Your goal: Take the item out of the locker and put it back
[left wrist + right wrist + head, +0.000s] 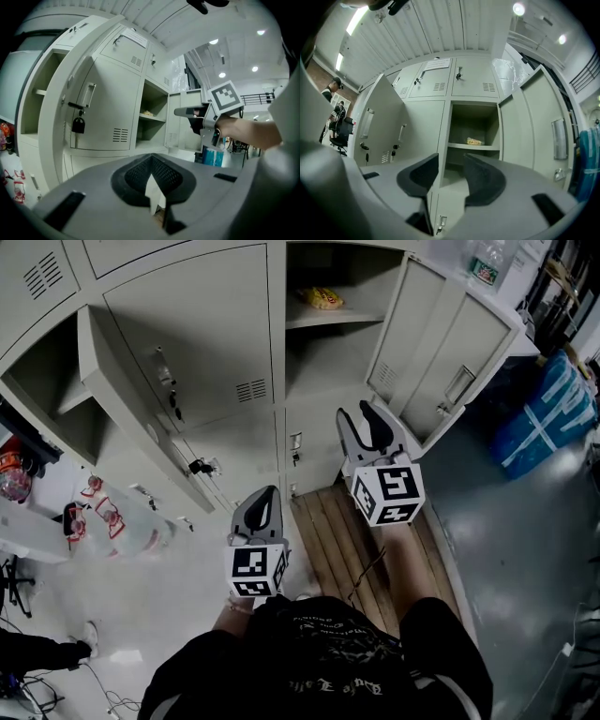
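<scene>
Jaws of left gripper (262,512) pressed together, nothing between, low before shut locker doors (197,343). Yellow packet (322,298) lying on shelf (330,321) inside open locker (361,273), well apart from both grippers. Right gripper (362,427) aimed at that compartment, jaws spread, empty. Open door (450,352) swung wide at far right.

A blue bag (546,418) sits on the grey floor (525,554), right of a wooden slatted board (328,540).

Locker mouth unblocked
The open locker (330,352) gapes free; its own door (441,357) stands right of it, a neighbouring door (131,413) juts out left.
</scene>
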The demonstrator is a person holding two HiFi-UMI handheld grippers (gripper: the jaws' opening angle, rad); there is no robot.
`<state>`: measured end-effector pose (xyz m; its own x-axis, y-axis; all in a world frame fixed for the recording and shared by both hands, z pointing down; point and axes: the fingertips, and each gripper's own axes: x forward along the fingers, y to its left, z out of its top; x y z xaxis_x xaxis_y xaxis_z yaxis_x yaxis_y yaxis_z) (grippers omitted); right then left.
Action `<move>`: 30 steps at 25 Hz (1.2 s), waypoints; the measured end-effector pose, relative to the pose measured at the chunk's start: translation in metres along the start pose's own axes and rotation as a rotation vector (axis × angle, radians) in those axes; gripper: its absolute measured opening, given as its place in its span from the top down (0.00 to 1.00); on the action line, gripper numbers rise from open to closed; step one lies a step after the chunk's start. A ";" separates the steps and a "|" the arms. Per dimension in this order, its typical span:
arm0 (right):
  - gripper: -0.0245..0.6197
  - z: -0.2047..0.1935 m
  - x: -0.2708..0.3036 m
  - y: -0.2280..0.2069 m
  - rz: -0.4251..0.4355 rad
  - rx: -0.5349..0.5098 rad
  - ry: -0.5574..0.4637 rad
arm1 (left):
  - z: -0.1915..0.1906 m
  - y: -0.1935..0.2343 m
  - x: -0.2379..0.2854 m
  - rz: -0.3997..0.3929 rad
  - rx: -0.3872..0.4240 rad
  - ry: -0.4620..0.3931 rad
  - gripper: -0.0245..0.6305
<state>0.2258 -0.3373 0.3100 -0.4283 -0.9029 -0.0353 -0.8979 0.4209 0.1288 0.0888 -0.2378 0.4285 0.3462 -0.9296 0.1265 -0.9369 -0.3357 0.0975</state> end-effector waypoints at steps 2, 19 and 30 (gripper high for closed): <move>0.71 0.008 0.012 -0.004 -0.001 -0.014 -0.006 | 0.002 0.005 0.004 0.006 -0.003 -0.003 0.95; 0.70 0.045 0.100 -0.039 -0.042 -0.090 -0.020 | 0.039 0.009 0.046 -0.032 0.043 -0.084 0.95; 0.69 0.057 0.147 -0.054 -0.047 -0.154 -0.022 | 0.051 0.023 0.072 -0.014 0.057 -0.094 0.95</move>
<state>0.2058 -0.4884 0.2413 -0.3899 -0.9185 -0.0666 -0.8916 0.3584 0.2766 0.0902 -0.3205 0.3891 0.3555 -0.9341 0.0318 -0.9342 -0.3542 0.0421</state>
